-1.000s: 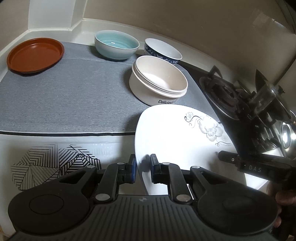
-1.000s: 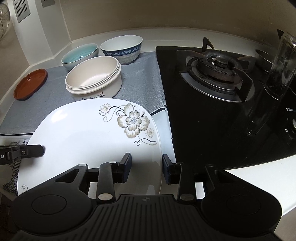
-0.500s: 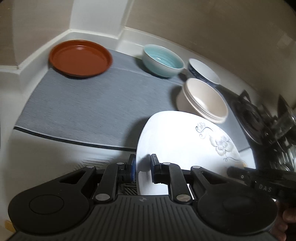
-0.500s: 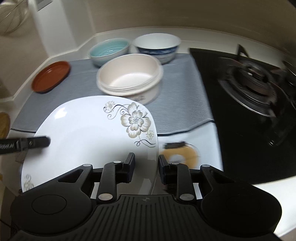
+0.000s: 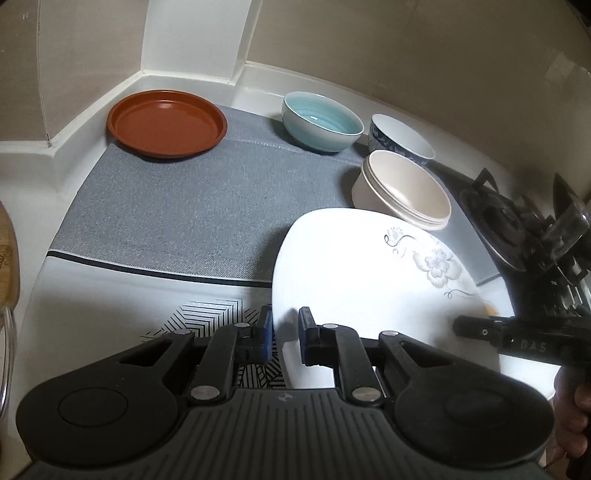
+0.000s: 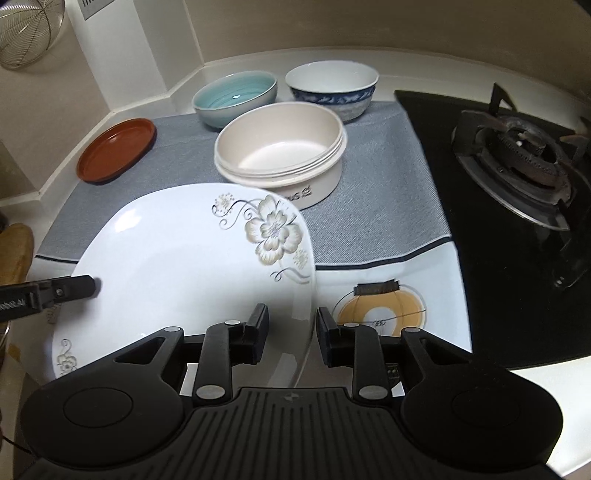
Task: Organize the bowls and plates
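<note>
A white square plate (image 5: 369, 280) with a flower print hangs over the counter's front, held between both grippers. My left gripper (image 5: 285, 334) has the plate's left rim between its jaws, which are closing on it. My right gripper (image 6: 291, 332) is shut on the right rim of the plate (image 6: 184, 258). The left one's fingertip (image 6: 74, 288) also shows in the right wrist view. On the grey mat (image 5: 184, 218) stand a brown plate (image 5: 166, 127), a teal bowl (image 5: 321, 120), a blue-patterned bowl (image 5: 400, 138) and stacked cream bowls (image 5: 402, 190).
A black gas stove (image 6: 517, 155) lies to the right, with a glass (image 5: 569, 229) near it. A lantern print (image 6: 380, 310) shows on the cloth under the plate's right edge. A wooden board (image 5: 7, 258) lies at far left. A wire strainer (image 6: 26, 33) hangs on the wall.
Both grippers have carried the white plate leftward along the counter, away from the stove. The lantern print has come into sight beside the plate.
</note>
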`<state>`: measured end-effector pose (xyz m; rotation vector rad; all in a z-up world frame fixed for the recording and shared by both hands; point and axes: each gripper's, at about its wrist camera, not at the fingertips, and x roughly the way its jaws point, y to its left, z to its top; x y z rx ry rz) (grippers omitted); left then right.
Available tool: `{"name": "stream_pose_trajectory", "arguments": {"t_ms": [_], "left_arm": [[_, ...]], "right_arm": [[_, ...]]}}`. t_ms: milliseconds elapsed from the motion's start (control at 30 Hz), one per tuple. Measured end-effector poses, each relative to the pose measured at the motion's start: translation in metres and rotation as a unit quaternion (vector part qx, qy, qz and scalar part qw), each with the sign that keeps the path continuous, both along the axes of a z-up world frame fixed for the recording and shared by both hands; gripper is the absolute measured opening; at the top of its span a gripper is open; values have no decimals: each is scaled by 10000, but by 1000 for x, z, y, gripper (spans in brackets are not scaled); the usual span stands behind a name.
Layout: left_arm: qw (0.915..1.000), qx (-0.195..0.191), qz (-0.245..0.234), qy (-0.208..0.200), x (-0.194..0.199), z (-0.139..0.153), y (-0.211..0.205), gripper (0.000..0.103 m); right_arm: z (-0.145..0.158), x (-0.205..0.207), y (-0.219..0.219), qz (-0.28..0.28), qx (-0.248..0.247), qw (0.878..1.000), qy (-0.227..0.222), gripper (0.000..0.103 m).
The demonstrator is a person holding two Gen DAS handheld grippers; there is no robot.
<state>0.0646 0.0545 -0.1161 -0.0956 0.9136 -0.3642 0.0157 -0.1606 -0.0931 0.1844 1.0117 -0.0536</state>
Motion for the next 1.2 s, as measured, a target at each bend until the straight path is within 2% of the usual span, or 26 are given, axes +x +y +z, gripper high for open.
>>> {"name": "stream_pose_trajectory", "arguments": {"t_ms": [233,600,733,933,1200], "left_arm": [[9997,199,111,-87,-7,1,-14,14],[9953,378,887,-77,-21,6,-32,15],[9915,469,1183,-273,-37,19,-39,16],[9889,648,1301,-306,-59,23,-50,16],[9843,705,1545,-477,-83,37,-52,16]], "right_arm": [[3,1,-10,203,108,9997,95,28],[4,6,-26,924,225,9952,211,31],[11,6,-31,1137,184,9933,100,31],[7,4,-33,1398,324,9896,135,34],[9,-3,-36,1465,324,9887,-42,34]]}}
